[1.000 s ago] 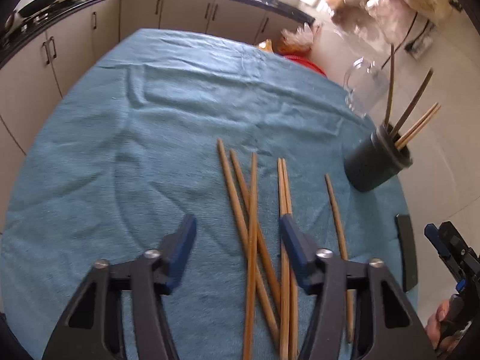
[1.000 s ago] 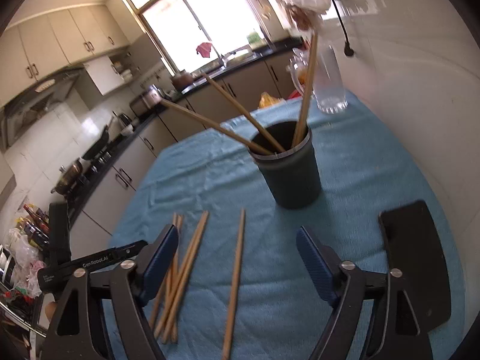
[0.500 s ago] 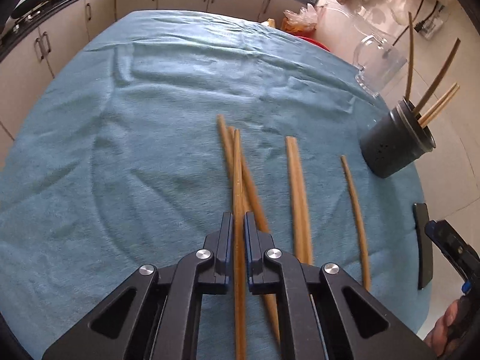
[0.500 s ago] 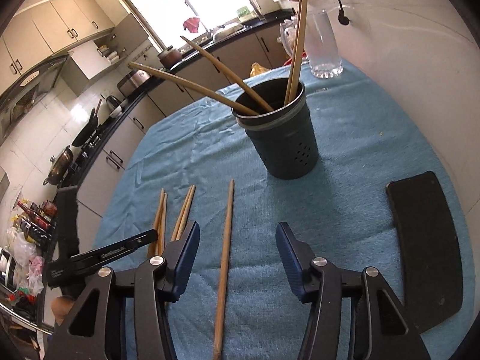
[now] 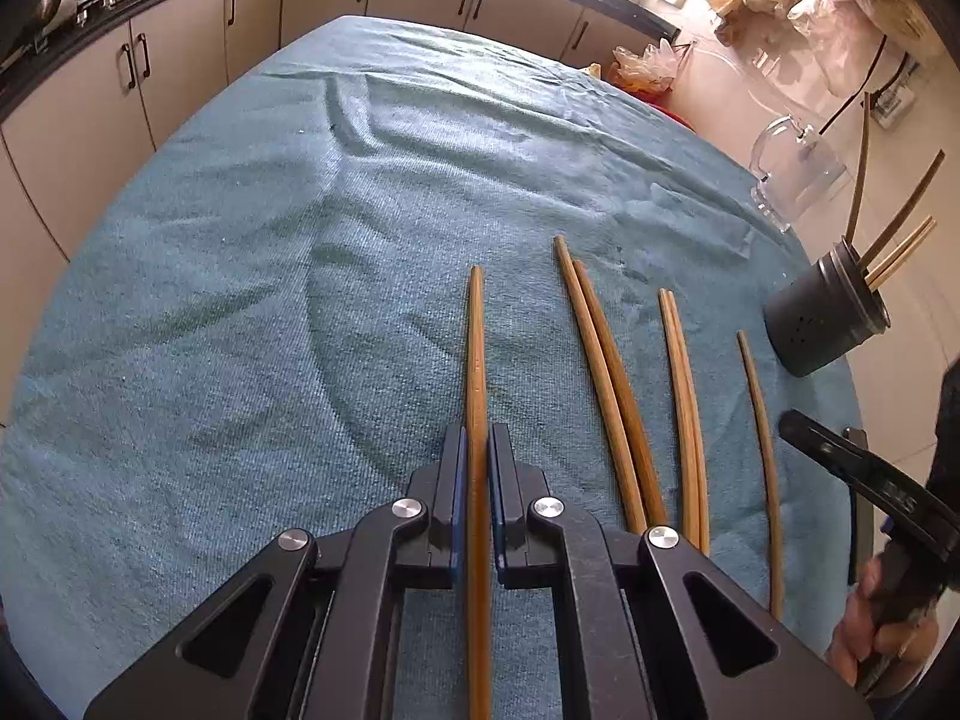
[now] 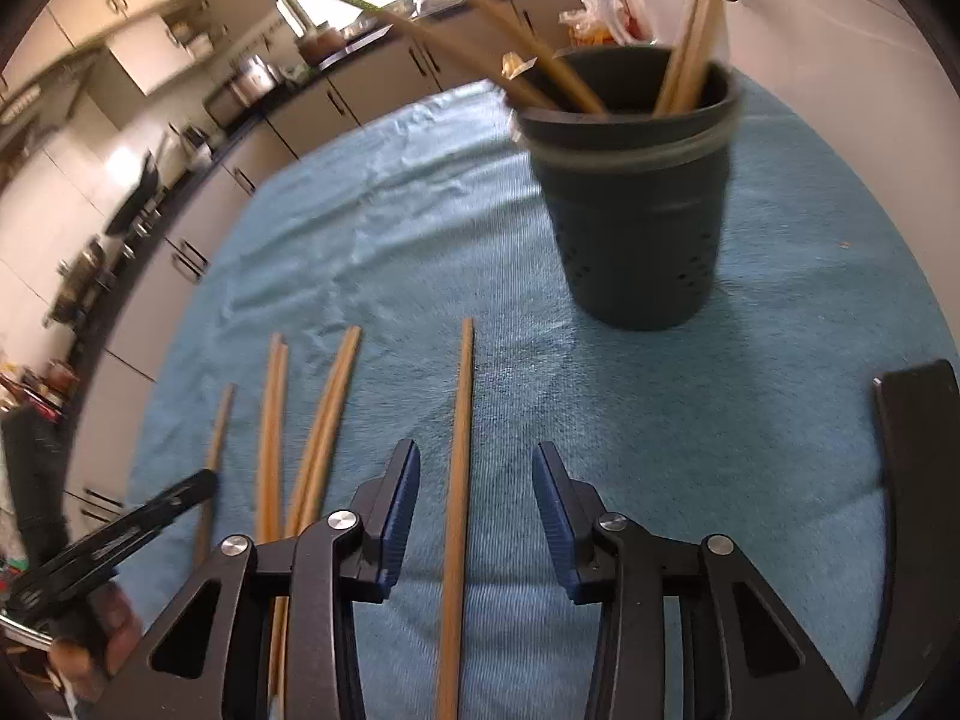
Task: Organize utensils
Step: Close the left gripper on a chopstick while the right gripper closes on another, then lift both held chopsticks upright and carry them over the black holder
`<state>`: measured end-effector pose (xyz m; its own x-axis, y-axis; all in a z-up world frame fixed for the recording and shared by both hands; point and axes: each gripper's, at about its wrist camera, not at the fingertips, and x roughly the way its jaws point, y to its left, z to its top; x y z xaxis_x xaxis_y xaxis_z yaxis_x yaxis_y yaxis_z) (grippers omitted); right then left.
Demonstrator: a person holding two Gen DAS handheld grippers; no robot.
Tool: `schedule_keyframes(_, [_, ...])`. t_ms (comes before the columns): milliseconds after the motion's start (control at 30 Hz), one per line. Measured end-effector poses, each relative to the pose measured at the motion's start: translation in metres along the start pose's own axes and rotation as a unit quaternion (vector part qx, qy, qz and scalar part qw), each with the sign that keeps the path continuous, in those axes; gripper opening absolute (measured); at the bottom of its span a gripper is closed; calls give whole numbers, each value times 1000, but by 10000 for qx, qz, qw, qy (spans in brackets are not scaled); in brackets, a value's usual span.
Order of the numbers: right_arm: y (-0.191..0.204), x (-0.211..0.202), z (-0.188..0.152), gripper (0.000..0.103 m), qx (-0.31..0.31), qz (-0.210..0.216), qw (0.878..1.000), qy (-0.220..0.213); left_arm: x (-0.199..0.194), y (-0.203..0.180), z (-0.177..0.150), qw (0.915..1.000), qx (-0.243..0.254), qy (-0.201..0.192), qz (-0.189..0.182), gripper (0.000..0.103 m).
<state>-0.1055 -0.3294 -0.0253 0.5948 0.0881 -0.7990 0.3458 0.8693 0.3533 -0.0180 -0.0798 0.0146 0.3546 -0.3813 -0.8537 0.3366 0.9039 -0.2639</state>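
My left gripper (image 5: 477, 450) is shut on a brown wooden chopstick (image 5: 476, 354) that points forward over the blue cloth. Several more chopsticks (image 5: 606, 372) lie to its right. The dark holder cup (image 5: 825, 318) with several chopsticks in it stands at the right. In the right wrist view my right gripper (image 6: 474, 480) is open, its jaws on either side of a single chopstick (image 6: 459, 450) lying on the cloth. The holder cup (image 6: 636, 204) stands just ahead. Other chopsticks (image 6: 318, 420) lie to the left.
The table is covered by a blue towel (image 5: 300, 240). A clear glass mug (image 5: 792, 174) stands behind the holder. A flat black object (image 6: 912, 480) lies at the right edge. Kitchen cabinets (image 5: 180, 48) run behind the table.
My left gripper closed on one chopstick and carried it to the left, away from the others. My right gripper came forward and down around the single chopstick, its jaws narrower.
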Motion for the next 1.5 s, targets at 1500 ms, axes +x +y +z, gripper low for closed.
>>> schedule_keyframes(1500, [25, -160, -34, 7, -321, 936, 9691, -2260, -144, -57, -13, 9824, 724, -1646, -504, 7])
